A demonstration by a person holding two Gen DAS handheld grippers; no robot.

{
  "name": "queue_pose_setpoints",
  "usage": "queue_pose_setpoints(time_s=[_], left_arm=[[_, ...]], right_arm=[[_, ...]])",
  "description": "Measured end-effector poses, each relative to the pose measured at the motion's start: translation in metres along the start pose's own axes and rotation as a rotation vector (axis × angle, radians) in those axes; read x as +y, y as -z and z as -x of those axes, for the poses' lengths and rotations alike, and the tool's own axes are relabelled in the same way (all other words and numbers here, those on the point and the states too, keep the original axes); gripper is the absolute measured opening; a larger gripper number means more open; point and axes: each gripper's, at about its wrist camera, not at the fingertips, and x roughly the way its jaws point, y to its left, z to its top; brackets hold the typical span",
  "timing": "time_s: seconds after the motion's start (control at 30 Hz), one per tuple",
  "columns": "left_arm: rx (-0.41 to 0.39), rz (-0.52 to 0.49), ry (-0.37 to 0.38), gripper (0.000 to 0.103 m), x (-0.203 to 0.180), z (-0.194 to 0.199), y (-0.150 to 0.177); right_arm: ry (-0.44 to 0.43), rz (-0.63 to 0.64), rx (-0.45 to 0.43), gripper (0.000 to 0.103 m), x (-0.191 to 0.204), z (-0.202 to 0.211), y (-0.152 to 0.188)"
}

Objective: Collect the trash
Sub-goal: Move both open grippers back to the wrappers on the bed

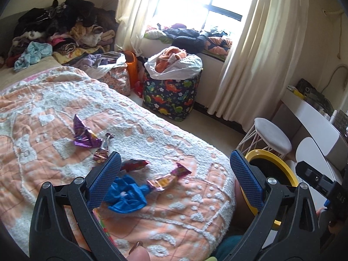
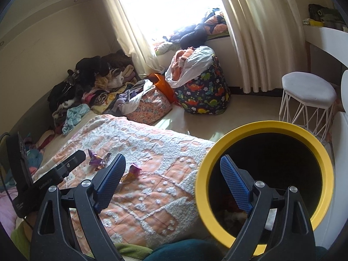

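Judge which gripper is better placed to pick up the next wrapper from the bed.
Left. The left gripper is open right over the blue wrapper and pink wrapper on the blanket. The right gripper, also open and empty, sits at the yellow-rimmed bin, farther from the wrappers.

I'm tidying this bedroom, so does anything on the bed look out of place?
Yes: crumpled wrappers litter the blanket, a purple one, a blue one and a pink-and-yellow one. They belong in the yellow-rimmed bin beside the bed.
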Motion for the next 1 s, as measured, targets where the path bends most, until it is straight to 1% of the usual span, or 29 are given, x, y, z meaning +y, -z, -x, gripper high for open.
queue_pose_setpoints(time_s=[0.57,0.73,0.87,1.0], left_arm=[[-0.017,0.132,-0.085,0.092,0.075,0.009,-0.004],[-0.017,0.157,-0.105,0.092,0.092,0.01,-0.004],[-0.019,0.157,-0.124,0.092,0.103,0.01,-0.004],[-0.007,0.173,-0.138,0.092,0.118,0.007,-0.004]], right_arm=[[-0.051,0.095,0.096,0.087,0.064,-0.031,0.016],[-0.057,0.115,0.121,0.087,0.078,-0.042,0.019],[-0.063,0.126,0.144,0.087,0.087,-0.054,0.022],[-0.062,0.128,0.165,0.087,0.093,-0.068,0.024]])
